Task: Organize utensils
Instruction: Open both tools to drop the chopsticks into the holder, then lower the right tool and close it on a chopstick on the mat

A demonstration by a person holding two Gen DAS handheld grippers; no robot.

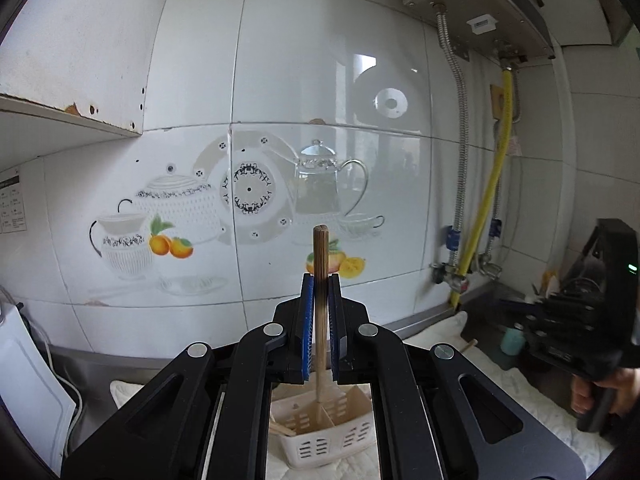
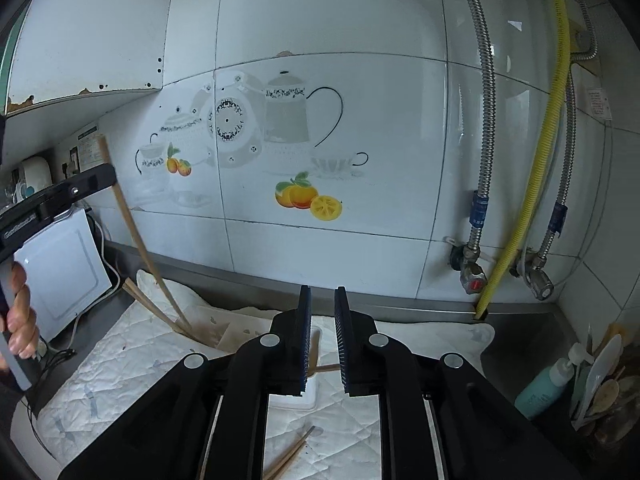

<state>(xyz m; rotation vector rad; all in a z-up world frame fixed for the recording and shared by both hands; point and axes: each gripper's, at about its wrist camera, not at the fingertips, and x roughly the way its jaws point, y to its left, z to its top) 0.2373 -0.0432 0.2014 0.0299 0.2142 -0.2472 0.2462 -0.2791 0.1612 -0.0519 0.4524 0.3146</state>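
Wooden chopstick (image 1: 320, 280) stands upright at frame centre, clamped by the left gripper (image 1: 320, 312) above the caddy (image 1: 324, 436) so it can drop in; lower centre, the right gripper (image 2: 322, 336) hangs parted and empty over loose chopsticks (image 2: 290, 456).

Both views are looking forward from the wrists along the gripper fingers, close above a quilted mat (image 2: 120, 344) and facing the tiled wall (image 1: 280, 80). The left wrist view is looking nearly level from further left, over the left gripper (image 1: 320, 284). The right wrist view is tilting further down over the right gripper (image 2: 322, 296). Both are sharing the teapot decal (image 1: 248, 192) and the yellow hose (image 2: 548, 132); each is catching the other gripper at its edge.
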